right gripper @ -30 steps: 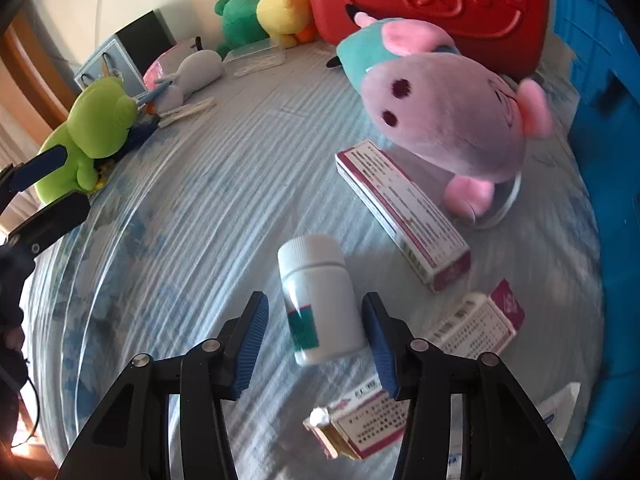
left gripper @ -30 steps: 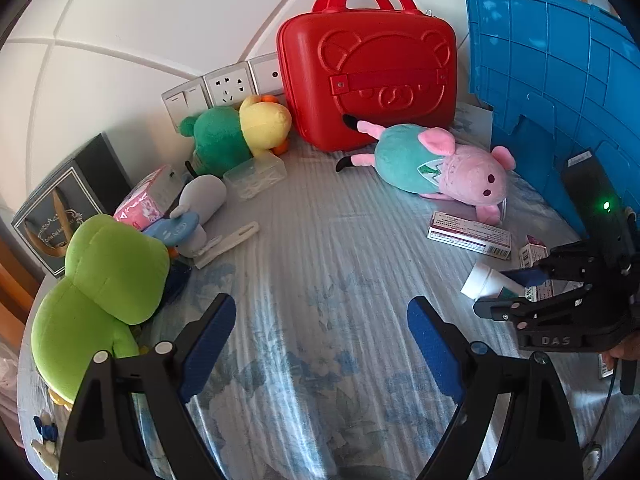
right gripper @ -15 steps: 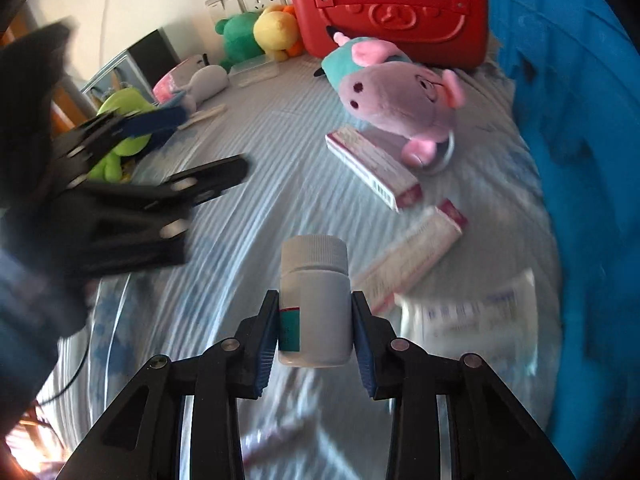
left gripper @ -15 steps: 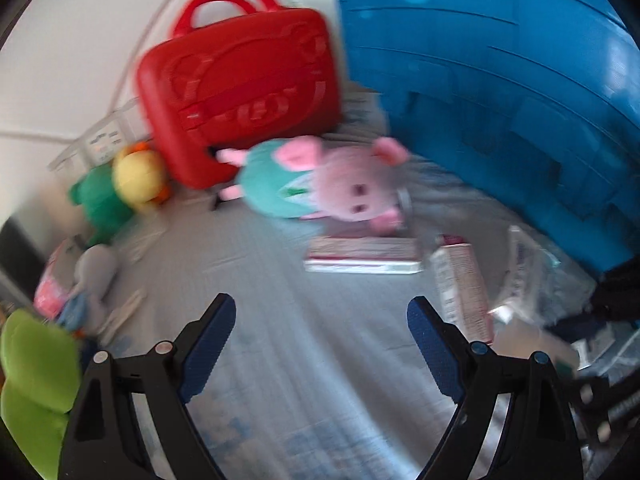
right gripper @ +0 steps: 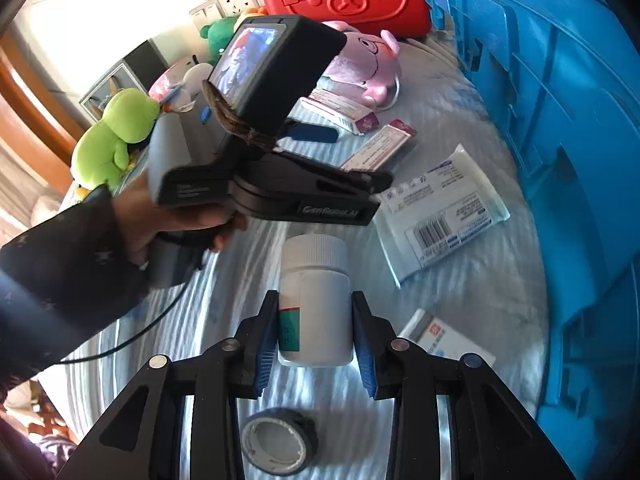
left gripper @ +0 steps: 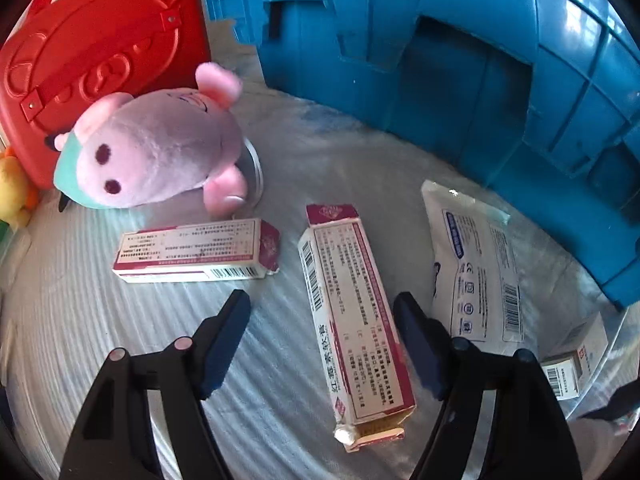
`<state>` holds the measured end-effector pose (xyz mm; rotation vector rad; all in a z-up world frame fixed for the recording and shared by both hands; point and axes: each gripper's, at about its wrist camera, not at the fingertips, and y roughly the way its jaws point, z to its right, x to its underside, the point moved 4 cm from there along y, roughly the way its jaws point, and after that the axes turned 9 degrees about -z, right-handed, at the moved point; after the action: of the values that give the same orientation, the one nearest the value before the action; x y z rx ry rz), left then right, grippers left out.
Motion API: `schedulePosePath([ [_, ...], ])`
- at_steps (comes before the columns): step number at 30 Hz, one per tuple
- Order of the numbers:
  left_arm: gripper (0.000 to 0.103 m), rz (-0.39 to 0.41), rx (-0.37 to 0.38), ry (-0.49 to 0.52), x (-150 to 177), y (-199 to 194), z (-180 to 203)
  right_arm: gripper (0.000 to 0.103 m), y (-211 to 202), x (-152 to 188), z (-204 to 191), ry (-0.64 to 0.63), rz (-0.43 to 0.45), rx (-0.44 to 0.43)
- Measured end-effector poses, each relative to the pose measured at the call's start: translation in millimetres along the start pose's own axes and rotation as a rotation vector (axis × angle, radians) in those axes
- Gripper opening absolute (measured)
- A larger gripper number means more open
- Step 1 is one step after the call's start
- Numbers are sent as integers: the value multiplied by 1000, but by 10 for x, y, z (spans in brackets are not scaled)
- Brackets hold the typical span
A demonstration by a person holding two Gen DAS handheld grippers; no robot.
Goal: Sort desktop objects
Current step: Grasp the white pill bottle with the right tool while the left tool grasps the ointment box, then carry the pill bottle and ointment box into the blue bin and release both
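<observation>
Right wrist view is showing the right claw (right gripper: 316,342) clamping a white pill bottle (right gripper: 314,300) by its body, cap pointing away, lifted clear of the striped cloth on the desk (right gripper: 460,288); the mid-body hold is likely keeping the bottle from swinging while it is being carried toward the blue crate (right gripper: 560,160) at the right. A tape roll (right gripper: 280,442) is lying on the cloth below the claw.

Left wrist view is showing the left claw (left gripper: 322,336) pointing steeply down with its jaws half open and having just been closing, a long red-and-white medicine box (left gripper: 352,320) lying between them but not yet pressed. The box is lying lengthwise along the claw's axis, so the pads are lining up on its long sides. A second medicine box (left gripper: 192,250) is lying crosswise just beyond the left finger, a flat white packet (left gripper: 476,268) just beyond the right one, and a pink pig plush (left gripper: 156,148) farther back.
</observation>
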<state>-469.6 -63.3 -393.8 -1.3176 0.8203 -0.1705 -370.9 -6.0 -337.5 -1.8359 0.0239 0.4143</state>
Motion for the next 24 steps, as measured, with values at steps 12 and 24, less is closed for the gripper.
schedulePosePath([
  [12,28,43,-114,-112,380,-450,-159,34,-312,-111,-207,-58,105,11],
  [24,28,247,-437,-278,677,-2344,-211,34,-1299,-420,-912,-209,382,46],
])
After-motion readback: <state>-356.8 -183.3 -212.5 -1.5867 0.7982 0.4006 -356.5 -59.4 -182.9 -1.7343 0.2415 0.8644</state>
